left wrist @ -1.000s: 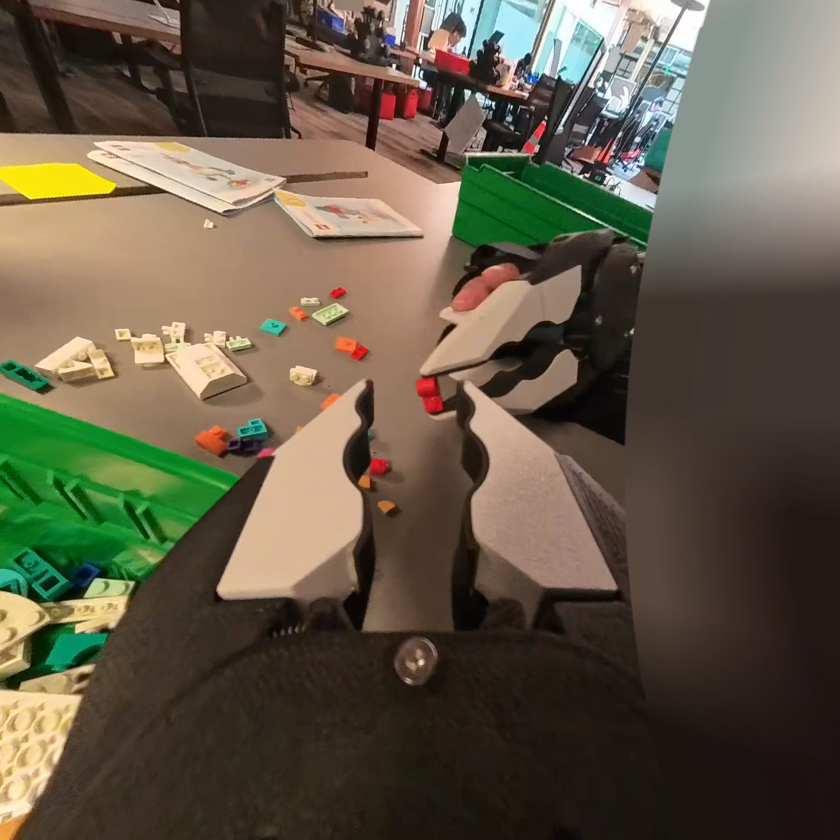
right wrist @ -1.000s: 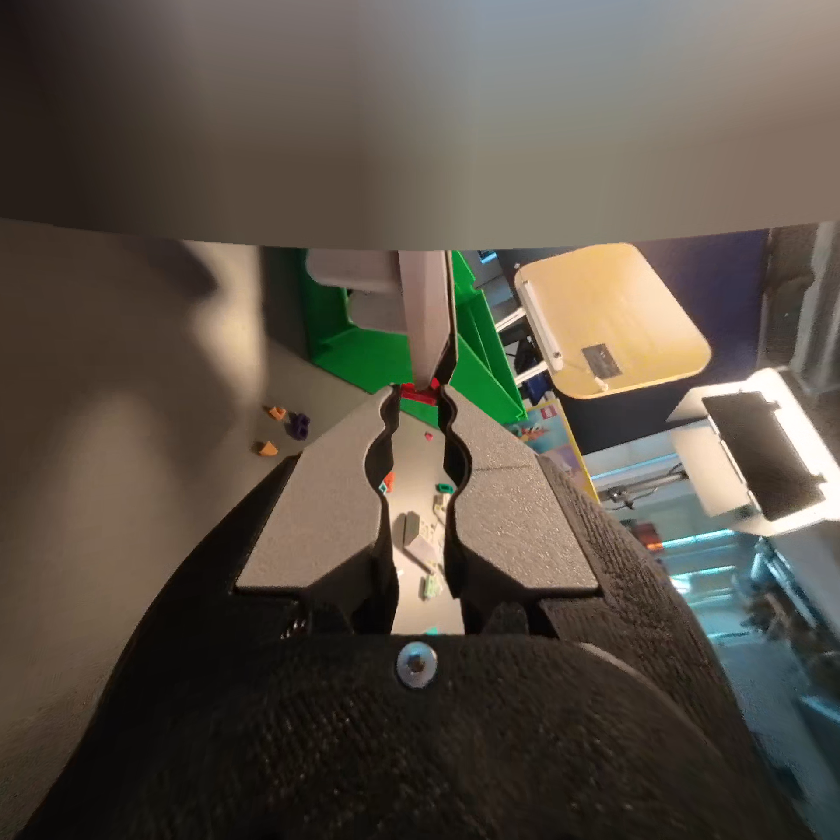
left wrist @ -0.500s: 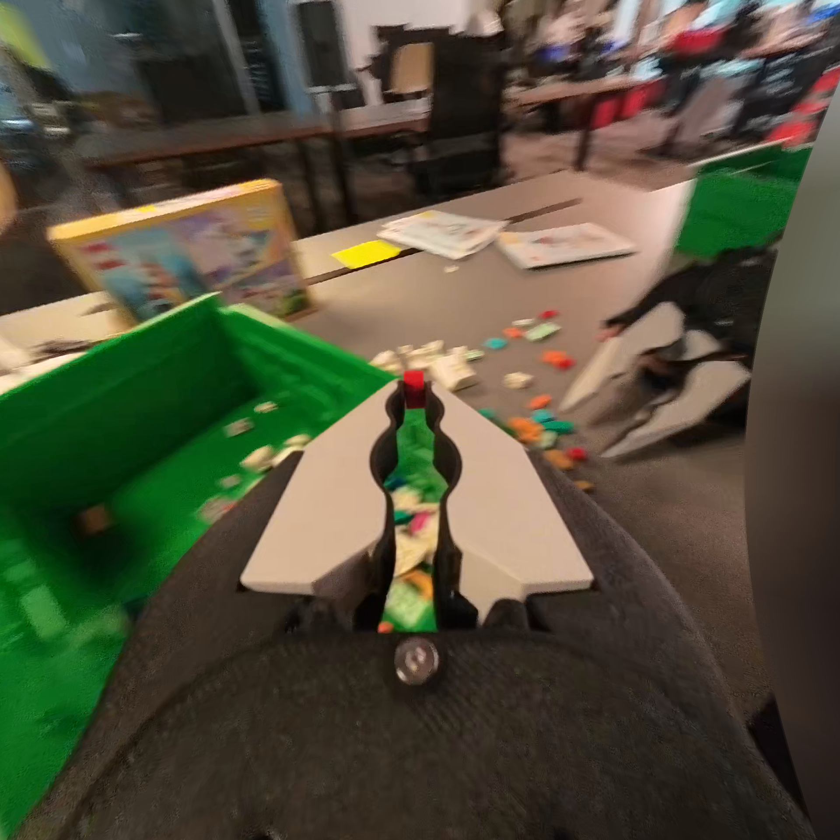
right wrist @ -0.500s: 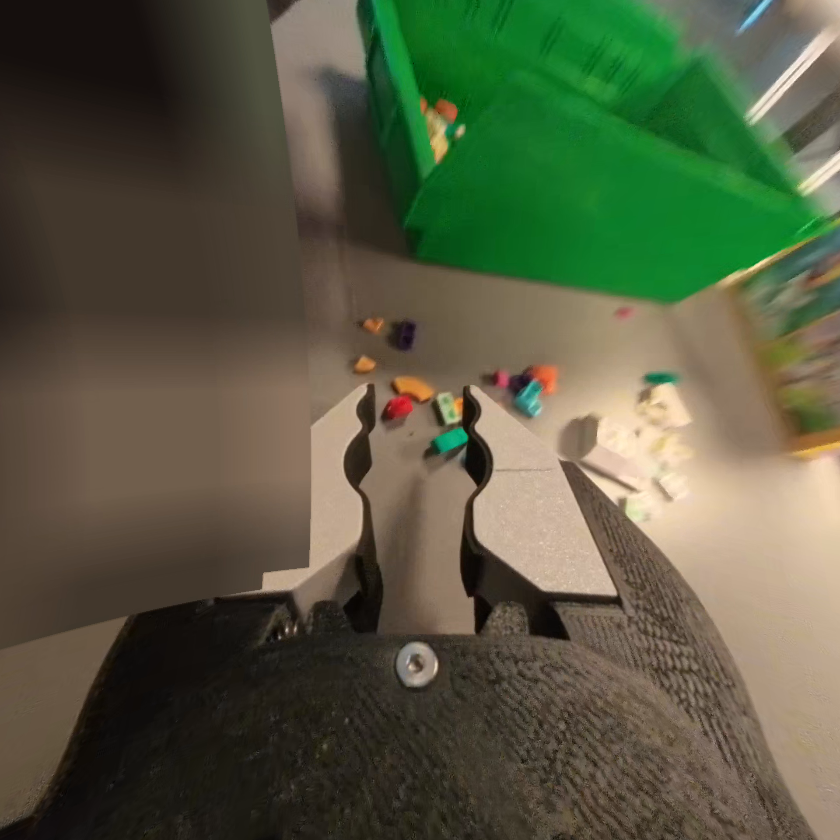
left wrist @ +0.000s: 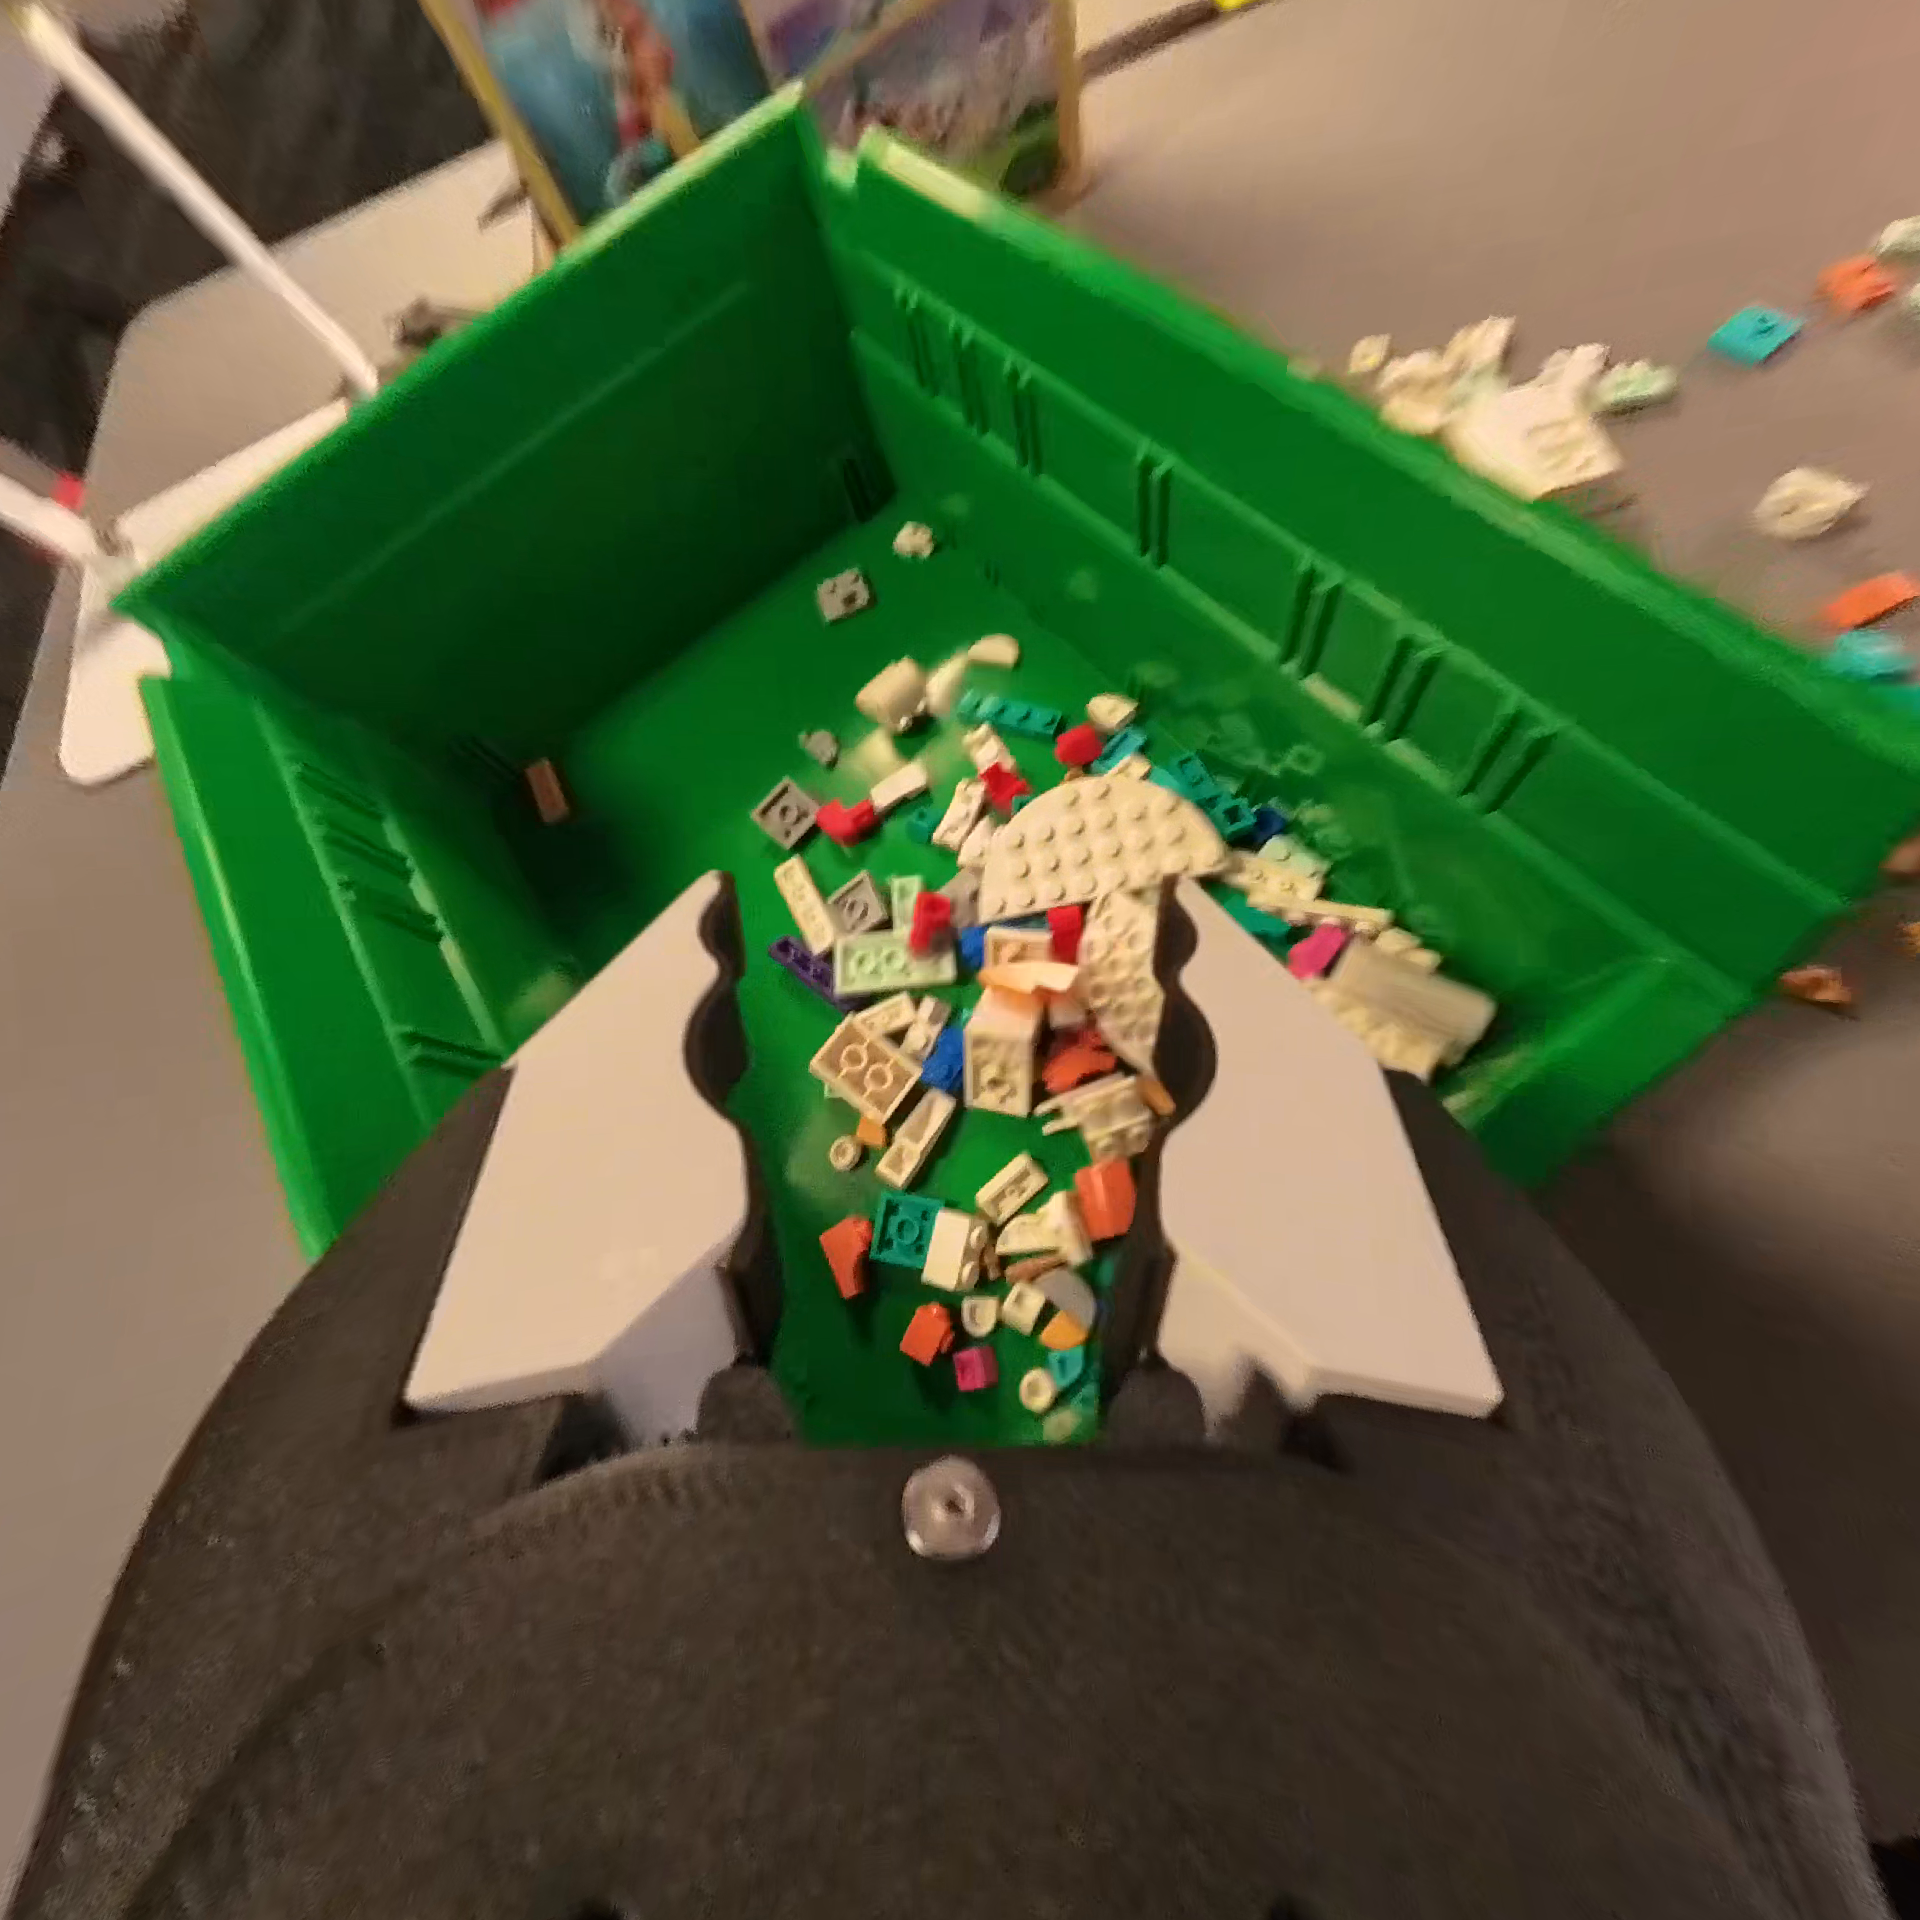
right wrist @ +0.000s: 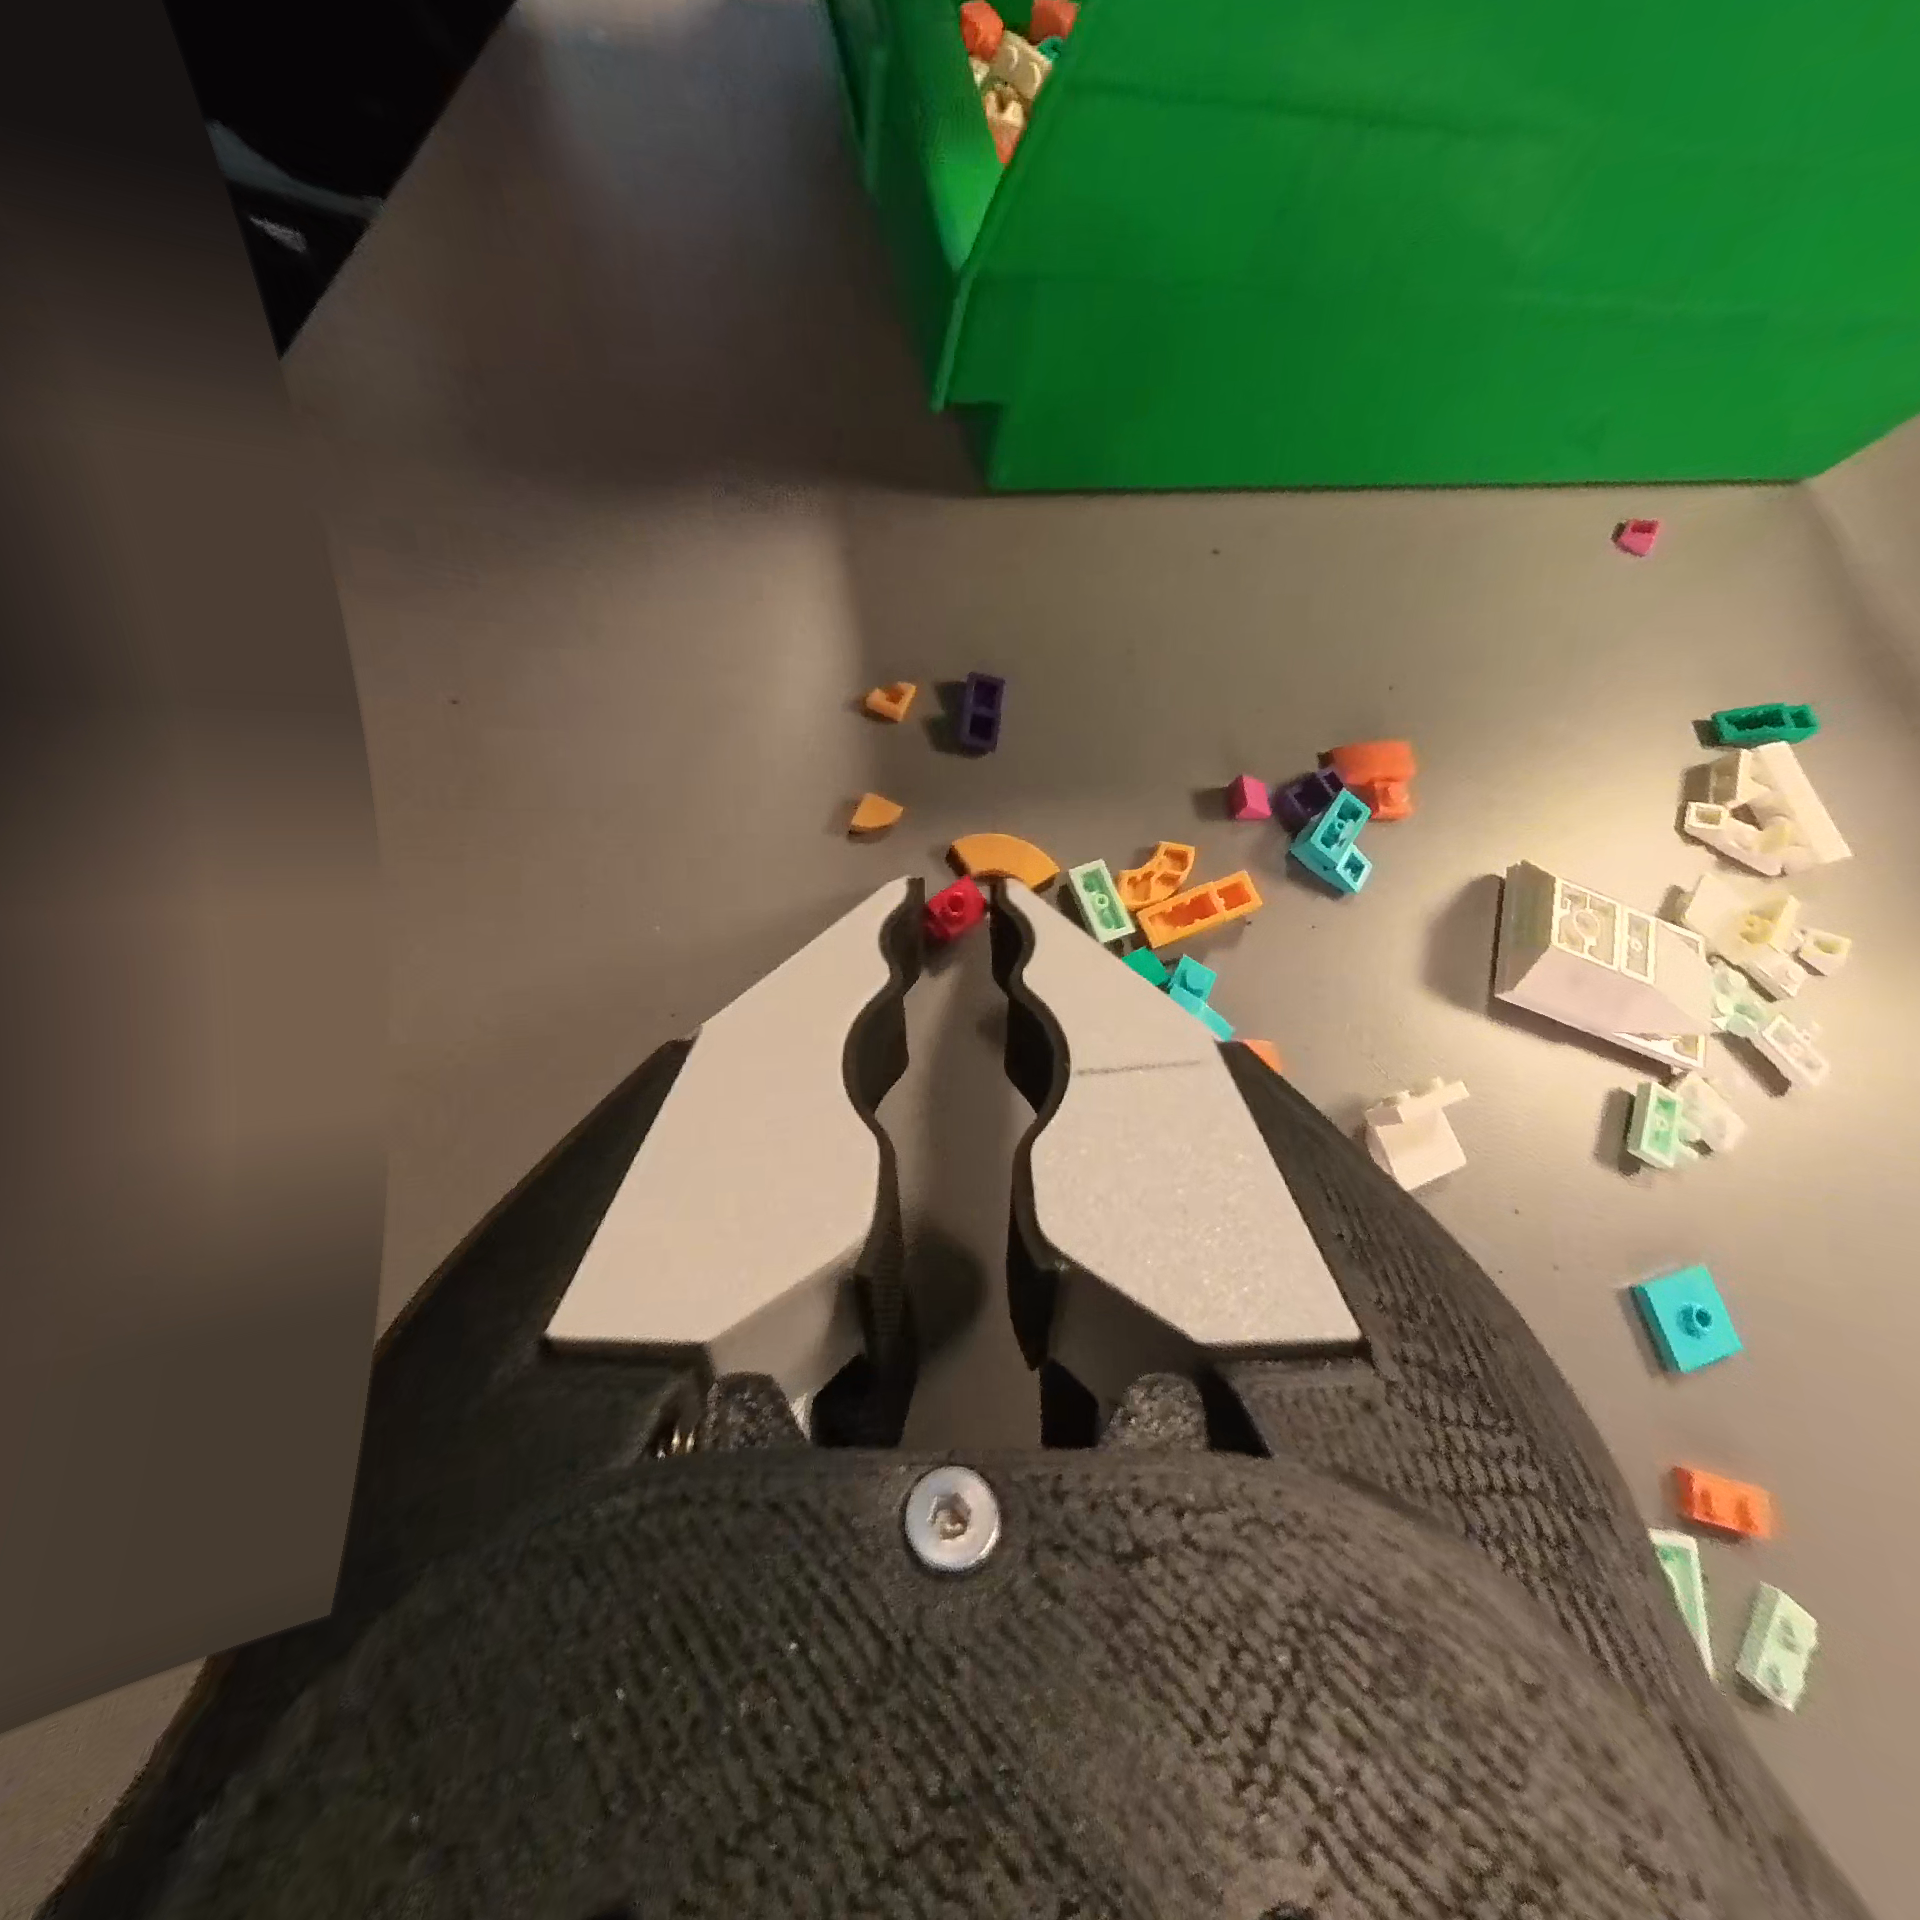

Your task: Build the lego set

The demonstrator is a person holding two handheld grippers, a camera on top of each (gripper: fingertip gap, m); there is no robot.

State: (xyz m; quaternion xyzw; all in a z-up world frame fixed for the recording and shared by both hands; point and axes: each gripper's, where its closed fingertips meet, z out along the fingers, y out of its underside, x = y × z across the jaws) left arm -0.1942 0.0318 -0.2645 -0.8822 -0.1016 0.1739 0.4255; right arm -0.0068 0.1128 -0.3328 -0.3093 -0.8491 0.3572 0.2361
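The left claw is spread wide and empty above the green bin of loose bricks. The right claw is nearly closed around a red brick on the table, near the bin's corner.

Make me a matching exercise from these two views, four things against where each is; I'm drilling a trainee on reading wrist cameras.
Things:
1. left gripper
2. small red brick
3. teal square plate
4. purple brick

Places or states:
a. on the table beside a small orange piece
b. open, above the green bin of bricks
c. between the right gripper fingertips
d. alone on the table, right of the right gripper

Pairs: 1-b, 2-c, 3-d, 4-a.
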